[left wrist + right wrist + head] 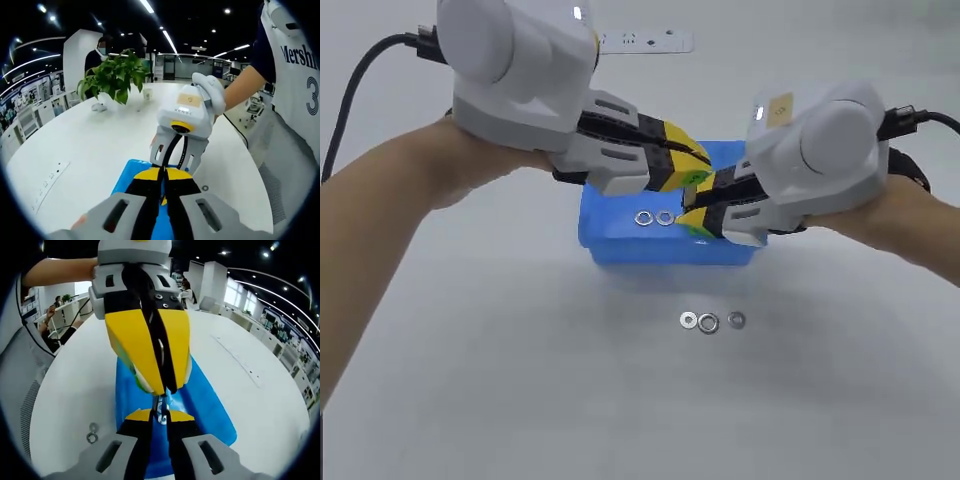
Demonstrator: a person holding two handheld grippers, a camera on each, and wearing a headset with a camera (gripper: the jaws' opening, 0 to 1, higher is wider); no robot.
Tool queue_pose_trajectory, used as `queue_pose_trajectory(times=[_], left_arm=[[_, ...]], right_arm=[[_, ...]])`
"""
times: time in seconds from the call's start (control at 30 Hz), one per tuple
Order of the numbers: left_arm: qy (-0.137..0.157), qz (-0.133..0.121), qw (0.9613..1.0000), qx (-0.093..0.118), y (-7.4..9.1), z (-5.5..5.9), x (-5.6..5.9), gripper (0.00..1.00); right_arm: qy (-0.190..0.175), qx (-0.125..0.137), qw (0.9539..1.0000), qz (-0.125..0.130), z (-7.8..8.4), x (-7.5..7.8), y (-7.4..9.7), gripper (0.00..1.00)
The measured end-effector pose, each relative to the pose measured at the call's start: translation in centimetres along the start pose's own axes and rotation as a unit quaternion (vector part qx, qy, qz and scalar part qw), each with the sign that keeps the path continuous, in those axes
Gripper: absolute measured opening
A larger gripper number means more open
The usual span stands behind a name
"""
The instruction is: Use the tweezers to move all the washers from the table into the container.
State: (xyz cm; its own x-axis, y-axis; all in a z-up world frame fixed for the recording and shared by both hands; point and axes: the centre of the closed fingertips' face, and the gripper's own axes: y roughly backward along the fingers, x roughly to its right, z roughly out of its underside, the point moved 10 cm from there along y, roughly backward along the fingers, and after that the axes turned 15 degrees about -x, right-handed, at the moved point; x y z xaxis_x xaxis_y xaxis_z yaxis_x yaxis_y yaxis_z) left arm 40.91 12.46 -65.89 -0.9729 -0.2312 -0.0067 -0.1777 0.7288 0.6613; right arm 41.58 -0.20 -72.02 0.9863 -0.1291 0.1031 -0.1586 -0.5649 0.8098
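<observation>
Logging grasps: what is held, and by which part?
A thin metal piece, probably tweezers, sits where the left gripper and right gripper tips nearly meet; which grips it, and where, cannot be told.

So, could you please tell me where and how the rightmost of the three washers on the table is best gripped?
I'd pinch the rightmost washer across its ring, one tip in the hole, one outside the rim, coming down from above on its right. It lies flat on the table, leaving no edge to get under, and the other two washers flank its left.

Head view looks steeply down; the gripper views face each other closely over the blue container (660, 248).
</observation>
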Motion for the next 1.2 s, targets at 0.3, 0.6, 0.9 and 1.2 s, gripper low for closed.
queue_pose_trajectory(times=[0.3, 0.6, 0.9, 1.2], left_arm=[[-0.034, 0.013, 0.9993, 0.002, 1.7, -1.8, 1.6, 0.05], [-0.075, 0.015, 0.9971, -0.003, 3.1, -3.6, 2.6, 0.05], [-0.084, 0.004, 0.9963, 0.019, 4.7, -4.4, 5.7, 0.05], [-0.073, 0.007, 0.9972, 0.016, 5.3, -3.8, 7.7, 0.09]], right_arm=[[0.043, 0.041, 0.9981, -0.018, -0.5, -0.7, 1.9, 0.11], [0.033, 0.069, 0.9968, -0.023, -1.4, -0.9, 3.5, 0.10], [0.046, 0.085, 0.9949, -0.029, -2.1, -3.2, 5.4, 0.07], [0.050, 0.112, 0.9917, -0.037, -2.2, -5.4, 6.3, 0.07]])
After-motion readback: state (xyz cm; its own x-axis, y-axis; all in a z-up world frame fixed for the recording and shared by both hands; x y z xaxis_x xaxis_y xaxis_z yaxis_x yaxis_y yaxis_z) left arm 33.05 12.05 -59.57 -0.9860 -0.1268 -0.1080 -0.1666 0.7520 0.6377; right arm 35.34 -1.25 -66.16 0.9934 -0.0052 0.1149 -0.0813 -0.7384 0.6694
